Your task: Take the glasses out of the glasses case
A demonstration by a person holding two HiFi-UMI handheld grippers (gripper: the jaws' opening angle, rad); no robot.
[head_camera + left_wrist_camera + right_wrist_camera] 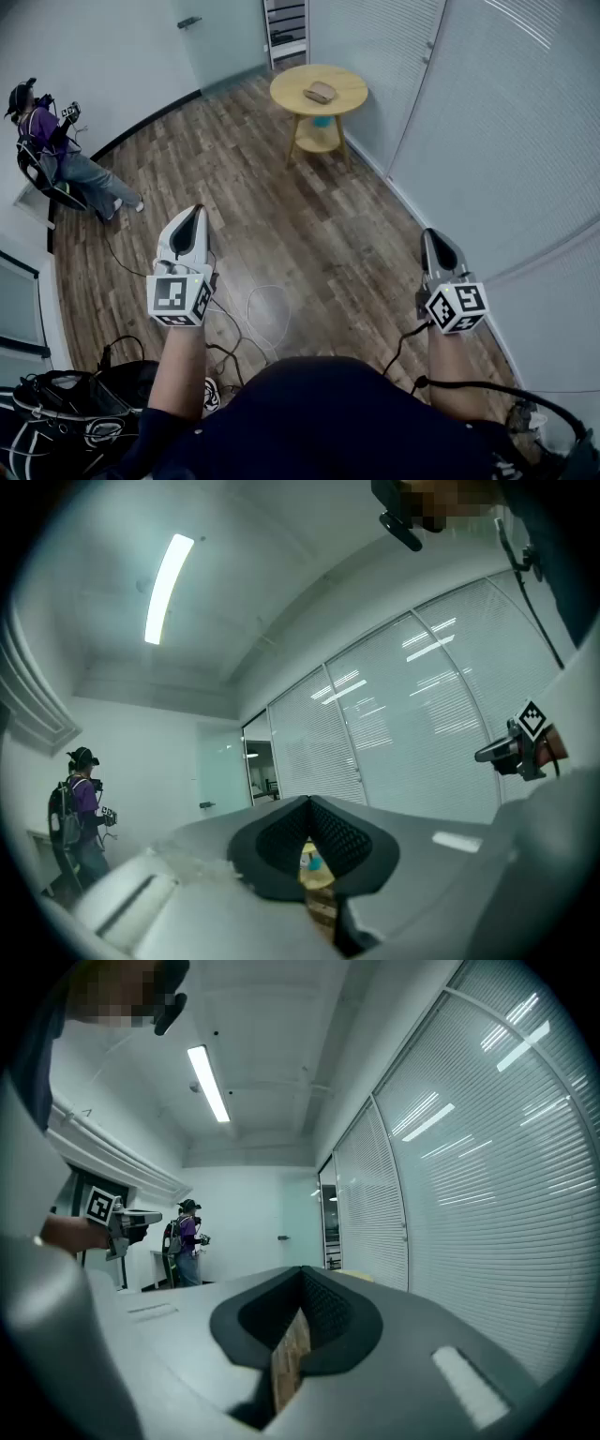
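Note:
A brown glasses case point(320, 92) lies closed on a round yellow table point(349, 86) across the room, far from both grippers. My left gripper point(195, 214) is raised at the left of the head view, its jaws closed tip to tip with nothing between them. My right gripper point(432, 236) is held up the same way at the right, also shut and empty. In the left gripper view the left gripper point(307, 803) points toward the table point(310, 851), which shows through a slit below the tips. In the right gripper view the right gripper point(302, 1271) shows wood floor beneath its tips.
A person point(54, 150) sits by the far left wall. Cables point(265, 314) loop over the wood floor near my feet, and dark bags point(66, 405) lie at the lower left. A wall of blinds point(497, 141) runs along the right. A blue object point(322, 121) sits on the table's lower shelf.

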